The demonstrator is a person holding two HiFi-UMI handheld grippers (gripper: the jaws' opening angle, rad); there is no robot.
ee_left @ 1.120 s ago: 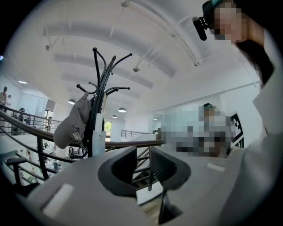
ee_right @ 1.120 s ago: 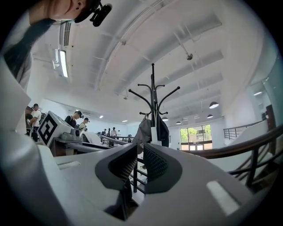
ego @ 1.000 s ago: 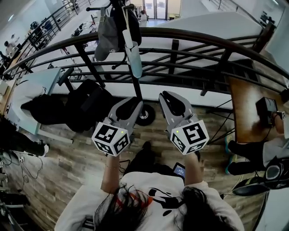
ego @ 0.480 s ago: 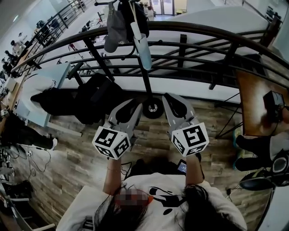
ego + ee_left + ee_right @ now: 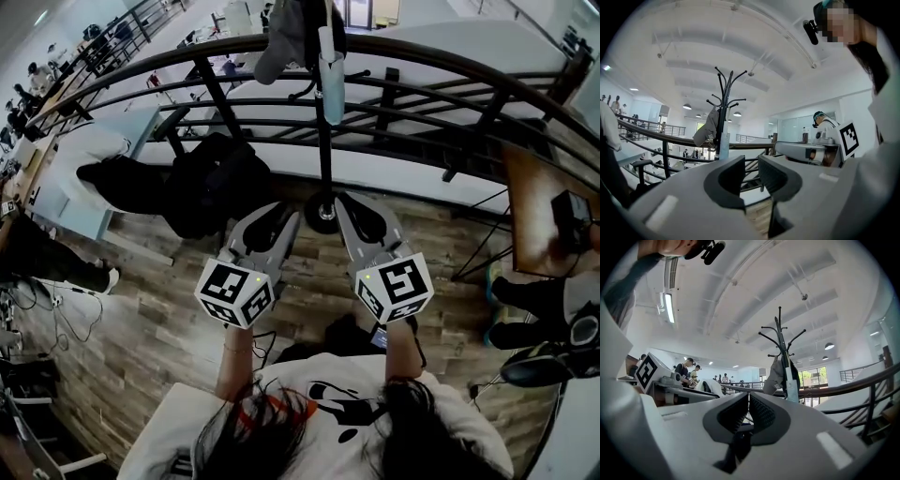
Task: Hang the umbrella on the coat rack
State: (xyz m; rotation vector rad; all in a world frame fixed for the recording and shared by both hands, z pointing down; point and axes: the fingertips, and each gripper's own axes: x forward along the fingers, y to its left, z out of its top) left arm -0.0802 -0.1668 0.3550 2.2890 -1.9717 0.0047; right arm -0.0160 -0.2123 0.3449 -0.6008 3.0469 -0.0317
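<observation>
Pale-blue folded umbrella (image 5: 332, 80) on black metal coat rack (image 5: 324, 159)
Your L gripper (image 5: 286, 218) part-open, R gripper (image 5: 352, 208) closed, both empty; withdraw w/o nudging.

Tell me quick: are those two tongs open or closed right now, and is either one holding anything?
Left tongs: open, nothing between them.
Right tongs: closed, holding nothing.
</observation>
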